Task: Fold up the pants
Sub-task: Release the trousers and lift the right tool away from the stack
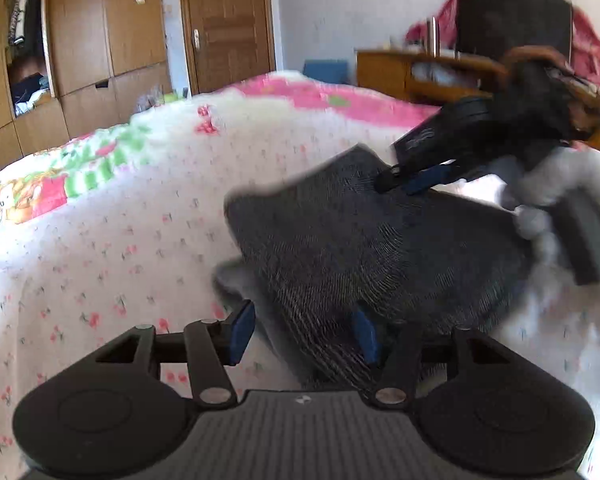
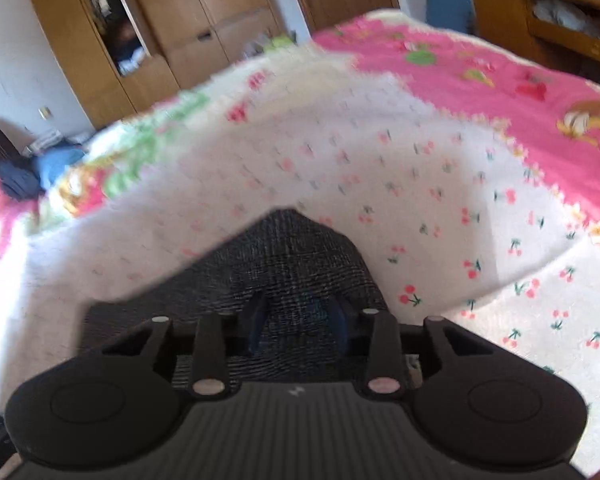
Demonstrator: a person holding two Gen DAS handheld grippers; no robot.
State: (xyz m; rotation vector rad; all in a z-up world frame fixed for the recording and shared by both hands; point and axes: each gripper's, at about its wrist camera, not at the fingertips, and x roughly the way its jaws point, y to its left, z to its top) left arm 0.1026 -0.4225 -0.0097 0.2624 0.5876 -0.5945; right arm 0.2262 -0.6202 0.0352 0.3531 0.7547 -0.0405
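Roughly mid-bed: dark grey pants (image 1: pixel 364 240) spread over the cherry-print blanket (image 1: pixel 100 220), partly folded, a pale inner layer peeking out at the near left edge. Left gripper (image 1: pixel 304 334) low over the near hem, fingers (image 1: pixel 242 330) standing apart; left blue pad over bare blanket, right pad against the cloth edge, fabric lying between but not pinched. Right gripper (image 2: pixel 298 328) seen from its own camera over a pointed corner of the same pants (image 2: pixel 284 264), fingers (image 2: pixel 256 320) half closed, cloth between them; whether pressed tight, cannot tell through the blur. From the left camera, right gripper (image 1: pixel 410 180) at the far edge of the garment, held by a hand in a dark, fur-trimmed sleeve (image 1: pixel 540 112). Beyond the bed: wooden wardrobe (image 1: pixel 80 40), door (image 1: pixel 228 24), wooden desk (image 1: pixel 420 72).
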